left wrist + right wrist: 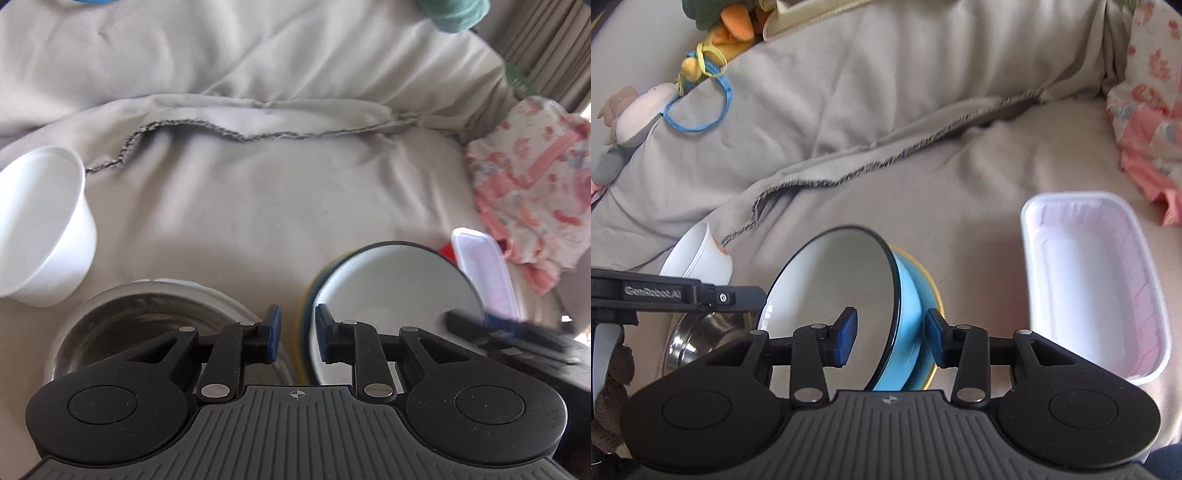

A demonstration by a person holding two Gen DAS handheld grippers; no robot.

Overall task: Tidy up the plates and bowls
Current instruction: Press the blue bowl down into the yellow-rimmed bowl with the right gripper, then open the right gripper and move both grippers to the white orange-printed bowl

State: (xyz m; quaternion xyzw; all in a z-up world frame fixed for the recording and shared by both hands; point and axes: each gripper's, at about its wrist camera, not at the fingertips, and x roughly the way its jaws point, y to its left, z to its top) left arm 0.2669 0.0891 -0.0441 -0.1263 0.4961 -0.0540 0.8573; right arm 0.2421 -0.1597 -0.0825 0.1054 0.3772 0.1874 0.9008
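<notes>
While the right claw (890, 338) straddles the tilted blue bowl's (905, 317) rim, fingers apart, it's stiff, slick enamel, probably chippable; left claw (297, 334) gapes empty.

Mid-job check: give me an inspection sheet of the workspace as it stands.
Surface: beige cloth, creased.
Job's things: blue bowl tilted on its side against a yellow plate; steel bowl; white bowl tipped; white tray.
Clutter: pink fabric; plush toy.
Grippers: right gripper open, straddling the blue bowl's wall; left gripper open, holding nothing.
Cables: nothing seen.
Surroundings: curtain.
</notes>
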